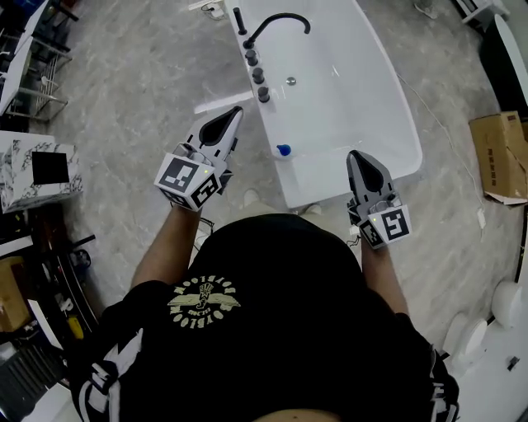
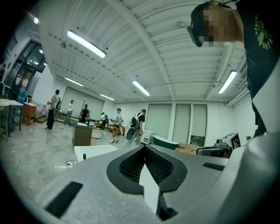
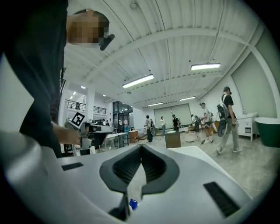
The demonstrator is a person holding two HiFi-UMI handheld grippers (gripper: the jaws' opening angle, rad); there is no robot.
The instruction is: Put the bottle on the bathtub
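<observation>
A white bathtub (image 1: 388,99) lies ahead of me on the grey floor. A small bottle with a blue cap (image 1: 283,150) stands on its near left rim; the body is hard to make out against the white. My left gripper (image 1: 233,113) is shut and empty, to the left of the tub's rim. My right gripper (image 1: 356,155) is shut and empty over the tub's near end, to the right of the bottle. In the left gripper view the left gripper (image 2: 144,147) points level into the room. The blue cap (image 3: 133,204) shows below the right gripper (image 3: 141,147).
A black faucet (image 1: 276,21) and several dark knobs (image 1: 257,74) sit on the tub's left rim. A cardboard box (image 1: 499,157) lies at the right. A marbled box (image 1: 37,169) and racks stand at the left. People (image 3: 227,120) walk in the hall beyond.
</observation>
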